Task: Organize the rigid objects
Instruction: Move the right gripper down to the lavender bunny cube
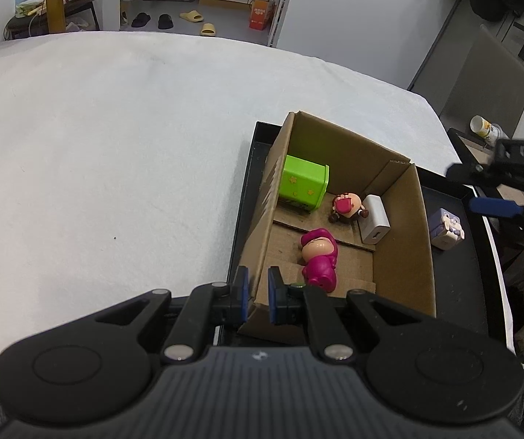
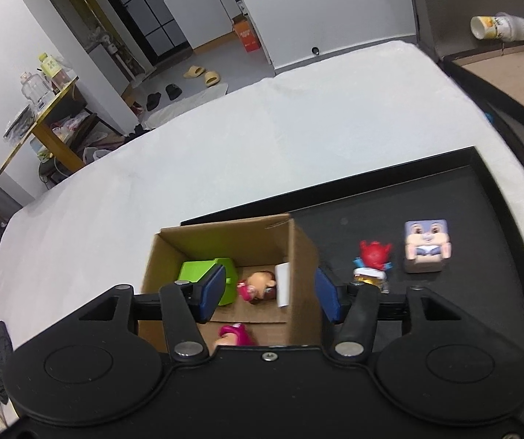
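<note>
Left gripper [image 1: 258, 294] clamps cardboard box [image 1: 397, 256] wall, steadying it; right gripper [image 2: 269, 294] hovers above, released, empty.

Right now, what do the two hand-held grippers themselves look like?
Both are matte black plastic. The left hand-held gripper has a ribbed grey-black body, silver pivot pins, round side discs and blue finger pads. The right hand-held gripper matches it, with wider blue pads; white letters "DAS" mark its side.
</note>
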Demonstrator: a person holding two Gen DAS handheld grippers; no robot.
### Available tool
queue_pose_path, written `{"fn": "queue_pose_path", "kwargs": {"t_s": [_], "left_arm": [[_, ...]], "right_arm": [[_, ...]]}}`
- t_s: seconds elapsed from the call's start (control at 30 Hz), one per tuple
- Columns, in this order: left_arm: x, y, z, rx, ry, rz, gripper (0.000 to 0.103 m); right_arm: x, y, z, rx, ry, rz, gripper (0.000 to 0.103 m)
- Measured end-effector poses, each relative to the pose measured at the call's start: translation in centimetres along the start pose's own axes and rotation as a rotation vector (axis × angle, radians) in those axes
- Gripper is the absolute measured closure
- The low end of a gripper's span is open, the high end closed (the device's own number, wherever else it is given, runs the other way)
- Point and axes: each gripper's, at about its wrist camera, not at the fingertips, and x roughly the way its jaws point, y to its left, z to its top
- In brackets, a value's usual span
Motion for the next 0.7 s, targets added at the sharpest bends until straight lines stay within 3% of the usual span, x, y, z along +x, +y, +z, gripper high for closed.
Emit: {"fn": "queue_pose_path", "kwargs": {"t_s": [0.23, 0.7], "left_arm": [[0.1, -0.4, 0.0, 0.014, -0.001, 0.017, 0.093], [0.3, -0.7, -0.1, 0.027, -0.002, 0.035, 0.093]], "right_arm": [[-1.1, -3.0, -0.4, 0.001, -0.024, -0.029, 0.037], [-1.5, -7.7, -0.8, 0.037, -0.038, -0.067, 0.036]]}}
